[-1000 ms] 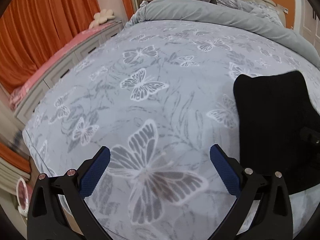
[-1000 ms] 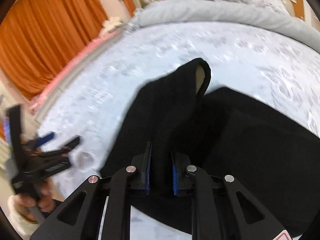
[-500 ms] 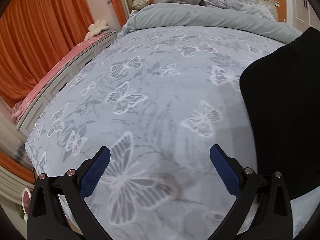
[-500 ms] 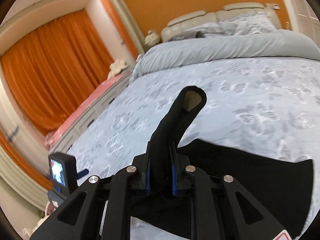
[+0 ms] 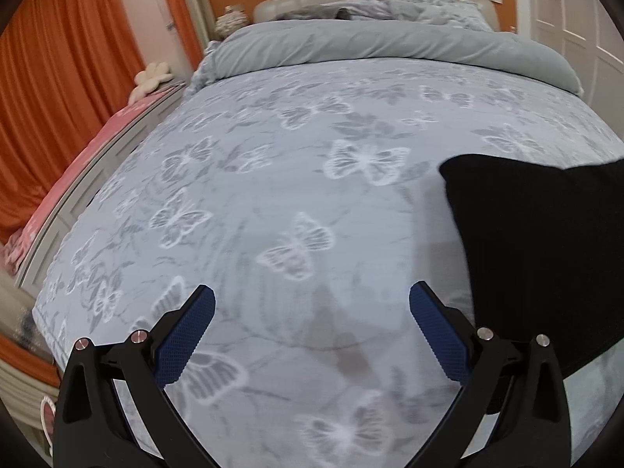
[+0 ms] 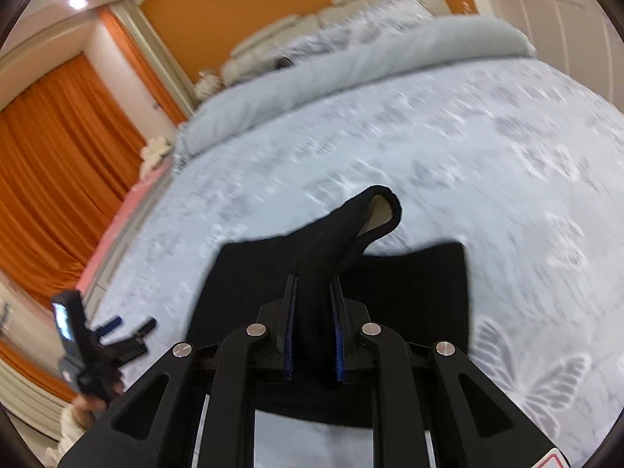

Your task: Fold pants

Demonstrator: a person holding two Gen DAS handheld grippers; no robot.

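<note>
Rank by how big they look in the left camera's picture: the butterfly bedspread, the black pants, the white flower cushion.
1. butterfly bedspread
2. black pants, partly cut off at the edge
3. white flower cushion, far away, so real size is unsure

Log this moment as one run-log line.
task: fold pants | right gripper: shut on black pants, fold lifted | left gripper: open, empty, above bedspread | fold: unfinished
</note>
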